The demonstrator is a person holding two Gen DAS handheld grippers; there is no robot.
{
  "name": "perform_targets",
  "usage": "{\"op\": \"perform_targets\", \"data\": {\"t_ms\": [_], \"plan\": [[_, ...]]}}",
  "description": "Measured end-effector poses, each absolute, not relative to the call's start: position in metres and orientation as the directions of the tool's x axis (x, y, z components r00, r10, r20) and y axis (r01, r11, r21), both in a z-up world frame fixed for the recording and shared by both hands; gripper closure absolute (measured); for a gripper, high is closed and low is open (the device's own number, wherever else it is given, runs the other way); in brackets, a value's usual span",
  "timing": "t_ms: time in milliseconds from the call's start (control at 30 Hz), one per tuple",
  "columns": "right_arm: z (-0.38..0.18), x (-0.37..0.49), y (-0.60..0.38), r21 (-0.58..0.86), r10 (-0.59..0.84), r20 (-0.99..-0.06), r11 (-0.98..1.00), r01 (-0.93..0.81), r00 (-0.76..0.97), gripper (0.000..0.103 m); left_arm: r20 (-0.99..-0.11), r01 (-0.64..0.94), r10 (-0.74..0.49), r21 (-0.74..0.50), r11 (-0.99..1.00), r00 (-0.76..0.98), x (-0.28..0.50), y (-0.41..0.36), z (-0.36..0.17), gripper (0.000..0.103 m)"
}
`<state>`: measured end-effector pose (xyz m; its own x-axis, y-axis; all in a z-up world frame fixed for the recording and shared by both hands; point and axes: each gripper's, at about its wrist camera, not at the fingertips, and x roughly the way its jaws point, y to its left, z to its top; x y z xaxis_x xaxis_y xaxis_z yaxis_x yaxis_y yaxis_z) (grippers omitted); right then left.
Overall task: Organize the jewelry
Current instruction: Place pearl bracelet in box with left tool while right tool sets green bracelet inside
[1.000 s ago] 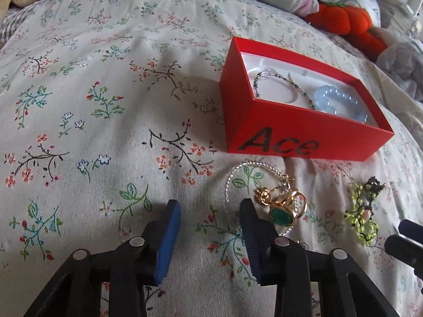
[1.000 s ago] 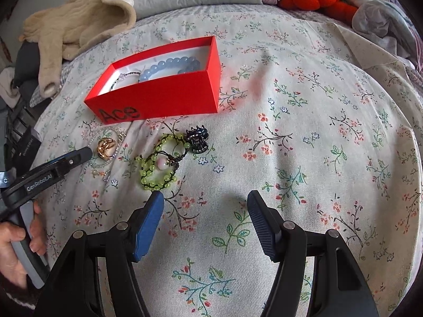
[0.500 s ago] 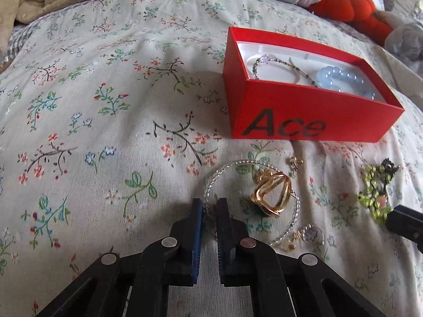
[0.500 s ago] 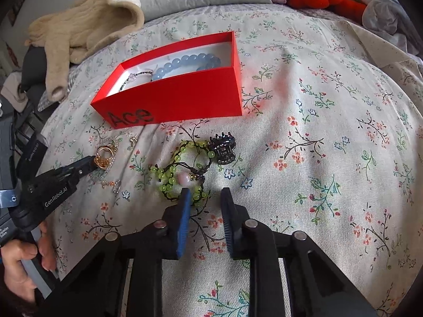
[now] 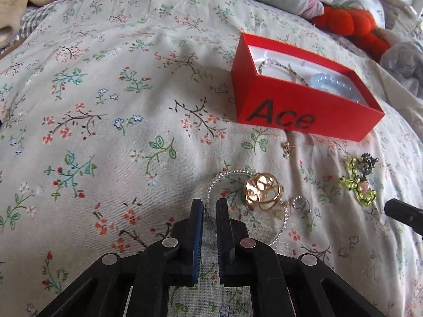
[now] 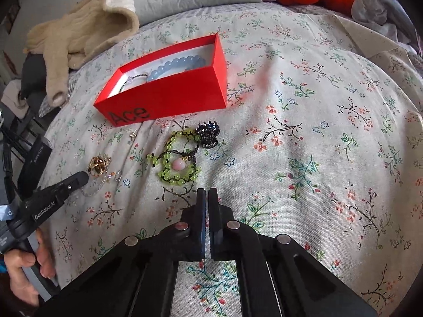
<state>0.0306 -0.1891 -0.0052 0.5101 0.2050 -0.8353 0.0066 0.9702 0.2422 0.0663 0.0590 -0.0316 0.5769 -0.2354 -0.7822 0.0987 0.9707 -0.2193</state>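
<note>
Left wrist view: left gripper [image 5: 209,206] jaws pinch clear beaded bracelet [image 5: 215,182], evidently bound for red box [image 5: 304,116]; right gripper [image 6: 208,194] jaws have just closed, empty.

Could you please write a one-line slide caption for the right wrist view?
Right gripper, fingers shut, poised before a green beaded bracelet and black hair claw beside the red Ace box.

Open floral bedspread [image 6: 317,132] lies right of the red box [image 6: 169,97]; loose jewelry [image 6: 179,158] crowds its front.
</note>
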Motion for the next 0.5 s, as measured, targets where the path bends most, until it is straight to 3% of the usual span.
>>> {"op": "perform_targets", "data": {"t_ms": [133,300,400,500], "plan": [[-0.002,0.039,-0.186,0.253,0.213,-0.825,0.967,0.006,0.524,0.059,-0.769,0.093,-0.238,-0.228,0.969,0.593,0.065,0.062,-0.025,0.099],[-0.018,0.055,-0.176,0.23,0.186,-0.846,0.973,0.027,0.499,0.062,-0.763,0.094,-0.247,-0.239,0.966,0.598,0.067,0.061,-0.021,0.099],[-0.02,0.052,-0.167,0.159,0.136,-0.844,0.987,-0.001,0.519,0.074,-0.762,0.094,-0.249,-0.242,0.966,0.598,0.068,0.06,-0.02,0.099],[-0.02,0.05,-0.164,0.15,0.151,-0.848,0.988,-0.043,0.508,0.094,-0.76,0.09,-0.257,-0.255,0.963,0.597,0.069,0.06,-0.019,0.099]]}}
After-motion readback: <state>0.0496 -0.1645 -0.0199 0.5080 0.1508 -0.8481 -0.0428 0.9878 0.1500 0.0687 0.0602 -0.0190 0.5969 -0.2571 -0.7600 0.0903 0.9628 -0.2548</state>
